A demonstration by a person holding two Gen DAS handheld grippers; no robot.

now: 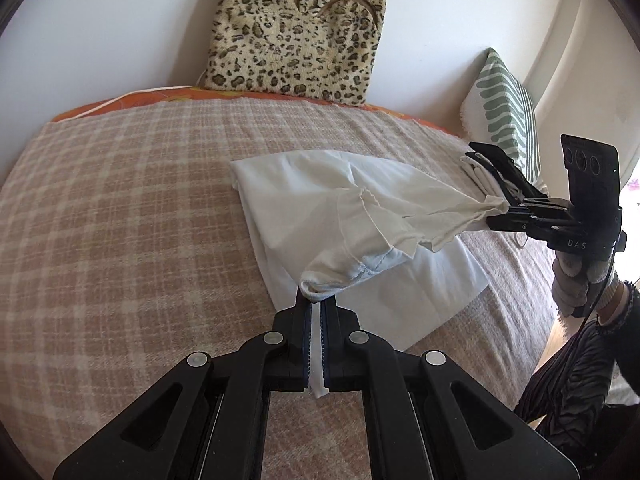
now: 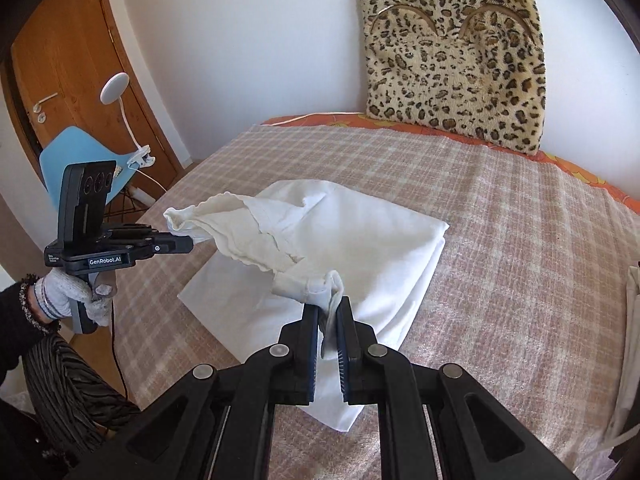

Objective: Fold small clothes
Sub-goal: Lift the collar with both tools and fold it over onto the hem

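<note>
A small cream garment (image 1: 380, 216) hangs stretched between my two grippers, just above a folded white cloth (image 1: 424, 292) lying on the plaid bed cover (image 1: 120, 200). In the left wrist view, my left gripper (image 1: 316, 300) is shut on one bunched end of the garment. My right gripper (image 1: 496, 212) pinches the other end at the right. From the right wrist view, the right gripper (image 2: 328, 308) clamps a hemmed corner of the garment (image 2: 248, 236), and the left gripper (image 2: 192, 244) holds the far end at the left. The garment sags and wrinkles over the white cloth (image 2: 380, 248).
A leopard-print cushion (image 2: 452, 64) leans on the wall at the bed's head. A green striped pillow (image 1: 504, 116) and a small stack of folded cloths (image 1: 476, 172) lie at the right. Beside the bed stand a blue chair (image 2: 76, 160), a clip lamp (image 2: 114, 88) and a wooden door (image 2: 60, 60).
</note>
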